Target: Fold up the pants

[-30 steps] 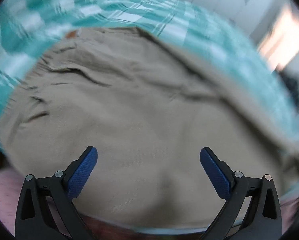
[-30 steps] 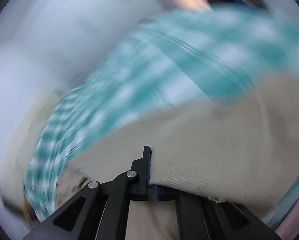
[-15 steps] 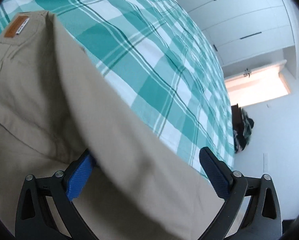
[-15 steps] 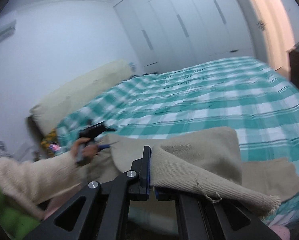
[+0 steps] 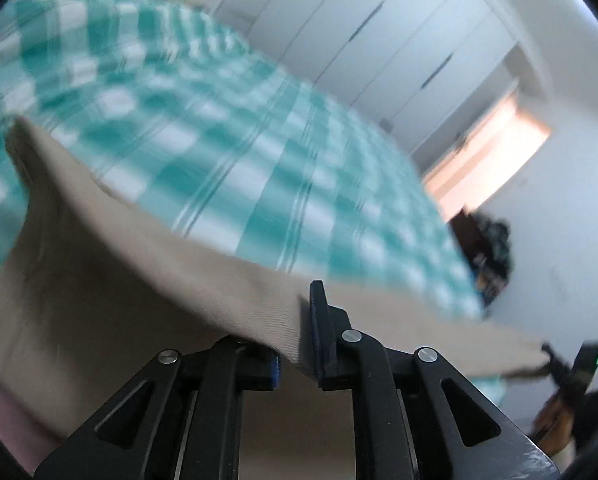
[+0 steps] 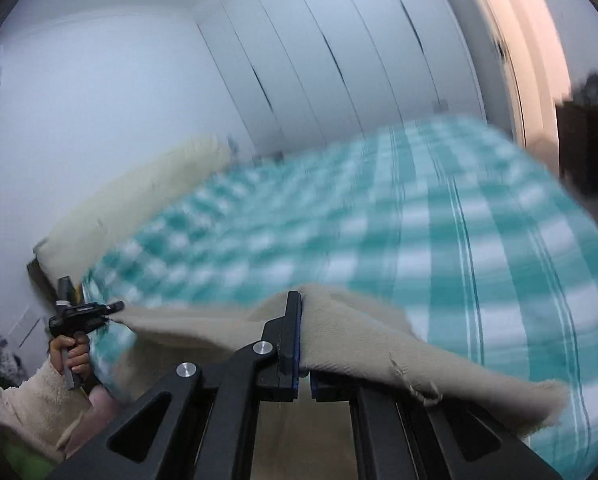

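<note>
Left tongs: my left gripper (image 5: pixel 299 344) has its jaws pressed together on a fold of the beige pants (image 5: pixel 139 280); the cloth runs between the two black fingers and out to both sides

Right tongs: my right gripper (image 6: pixel 304 344) is likewise clamped on the pants (image 6: pixel 359 340), pinching a thick edge of the fabric, with a frayed hem and loose threads hanging just to the right of its fingers

Pants: lifted and stretched between my two tongs, above the bed; from the left tongs the cloth spreads wide to the left and forward, and a narrow band of it reaches away to the right as far as the other gripper, seen small at the lower right edge

Other tongs seen from the right: the left gripper (image 6: pixel 83 313) shows far off to the left of my right tongs, in a hand (image 6: pixel 73 356) with a fuzzy cream sleeve (image 6: pixel 23 408), and the pants' edge meets its tip

Bed: teal and white checked cover (image 5: pixel 227 152) lies ahead of and beneath both tongs, blurred in both views

Beyond the bed: a cream headboard (image 6: pixel 139 200) ahead-left of the right tongs, white wardrobe doors (image 6: pixel 339 60) straight ahead, a lit doorway (image 5: pixel 487 152) ahead-right of the left tongs
</note>
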Action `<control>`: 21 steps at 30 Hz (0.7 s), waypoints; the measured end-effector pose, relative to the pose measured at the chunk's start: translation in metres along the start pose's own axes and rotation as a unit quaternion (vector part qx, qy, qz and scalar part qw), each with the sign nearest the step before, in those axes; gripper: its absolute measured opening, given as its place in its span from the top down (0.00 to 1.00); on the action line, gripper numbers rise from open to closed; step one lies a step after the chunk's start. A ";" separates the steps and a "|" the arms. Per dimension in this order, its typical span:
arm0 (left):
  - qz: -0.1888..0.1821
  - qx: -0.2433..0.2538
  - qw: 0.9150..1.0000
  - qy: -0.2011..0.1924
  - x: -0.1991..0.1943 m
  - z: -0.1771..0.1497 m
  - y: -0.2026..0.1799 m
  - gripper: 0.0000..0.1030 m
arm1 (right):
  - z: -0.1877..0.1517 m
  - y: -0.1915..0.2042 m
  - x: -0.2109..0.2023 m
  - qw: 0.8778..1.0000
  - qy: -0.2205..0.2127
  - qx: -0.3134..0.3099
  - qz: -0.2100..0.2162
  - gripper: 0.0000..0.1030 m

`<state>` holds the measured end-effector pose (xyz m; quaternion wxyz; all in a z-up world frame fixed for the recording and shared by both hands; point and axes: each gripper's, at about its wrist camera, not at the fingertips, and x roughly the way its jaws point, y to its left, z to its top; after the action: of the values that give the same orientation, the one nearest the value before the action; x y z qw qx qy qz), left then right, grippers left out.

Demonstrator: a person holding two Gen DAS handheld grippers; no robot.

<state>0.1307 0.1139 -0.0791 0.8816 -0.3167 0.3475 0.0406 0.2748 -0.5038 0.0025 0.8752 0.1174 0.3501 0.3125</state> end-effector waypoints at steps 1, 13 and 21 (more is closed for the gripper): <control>0.011 -0.006 0.999 0.030 0.015 -0.023 0.008 0.87 | -0.015 -0.012 0.006 0.999 0.032 0.018 -0.009 0.97; 0.050 -0.050 0.986 0.148 0.092 -0.096 0.040 0.91 | -0.143 -0.119 0.057 0.958 0.190 0.184 -0.111 0.34; 0.046 -0.042 0.987 0.146 0.079 -0.104 0.044 0.91 | -0.147 -0.165 0.024 0.927 0.099 0.346 -0.108 0.95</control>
<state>0.1167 0.0764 -0.2112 0.8047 -0.3401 0.4841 0.0488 0.2641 -0.6192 -0.1877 0.7694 0.3429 0.5322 0.0853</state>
